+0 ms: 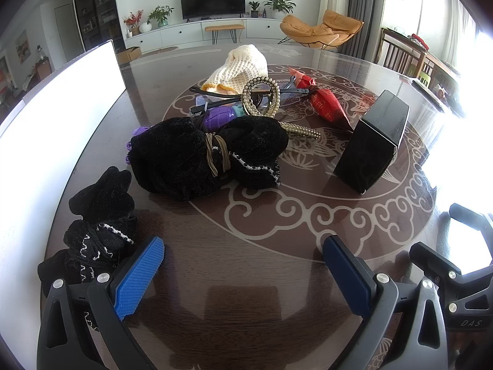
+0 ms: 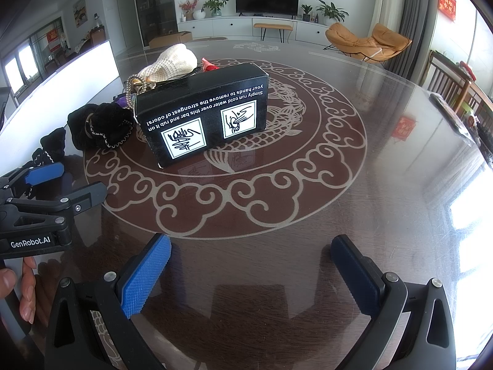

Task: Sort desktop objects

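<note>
Desktop objects lie piled mid-table (image 1: 262, 277): black velvet scrunchie (image 1: 197, 157), pearl hair clip (image 1: 261, 97), cream knit cloth (image 1: 240, 64), red packet (image 1: 326, 101), black box (image 1: 372, 145). Left wrist view: left gripper (image 1: 243, 262) spread wide, empty; a smaller black scrunchie (image 1: 98, 225) lies just beside its left finger. Right wrist view: right gripper (image 2: 251, 262) spread wide, empty, above bare table. Box label, upside down: "Simply run cold water over this bar and rub it on your hands to remove the strongest of odors!" Left gripper body reads "GenRobot.AI".
</note>
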A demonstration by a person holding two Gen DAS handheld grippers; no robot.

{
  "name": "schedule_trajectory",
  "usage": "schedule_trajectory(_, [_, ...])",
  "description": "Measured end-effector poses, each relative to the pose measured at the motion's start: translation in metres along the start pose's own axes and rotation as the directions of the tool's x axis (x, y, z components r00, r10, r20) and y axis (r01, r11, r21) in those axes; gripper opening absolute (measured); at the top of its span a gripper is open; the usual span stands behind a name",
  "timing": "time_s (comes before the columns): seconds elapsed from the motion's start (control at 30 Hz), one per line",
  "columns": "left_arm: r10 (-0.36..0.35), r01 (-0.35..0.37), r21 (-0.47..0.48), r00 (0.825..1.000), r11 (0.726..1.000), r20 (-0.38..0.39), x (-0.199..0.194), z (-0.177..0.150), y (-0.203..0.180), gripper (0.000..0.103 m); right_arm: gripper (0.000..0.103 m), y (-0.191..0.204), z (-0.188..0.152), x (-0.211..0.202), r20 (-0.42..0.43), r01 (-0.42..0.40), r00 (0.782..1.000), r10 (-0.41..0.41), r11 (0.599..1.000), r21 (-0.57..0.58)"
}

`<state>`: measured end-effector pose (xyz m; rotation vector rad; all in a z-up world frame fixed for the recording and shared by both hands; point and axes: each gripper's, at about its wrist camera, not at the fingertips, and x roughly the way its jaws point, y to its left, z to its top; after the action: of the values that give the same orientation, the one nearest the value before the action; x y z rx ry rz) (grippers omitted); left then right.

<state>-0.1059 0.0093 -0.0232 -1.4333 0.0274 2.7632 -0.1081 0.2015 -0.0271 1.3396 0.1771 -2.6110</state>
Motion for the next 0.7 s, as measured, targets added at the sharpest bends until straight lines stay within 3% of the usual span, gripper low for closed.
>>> schedule_trajectory(0.7, [0.0, 0.0, 0.0, 1.0, 1.0, 0.0, 0.001, 0.0007, 0.0001, 0.103, 0.103, 0.0, 0.0, 0.0, 0.0, 0.0, 1.0, 0.0, 1.0, 0.0])
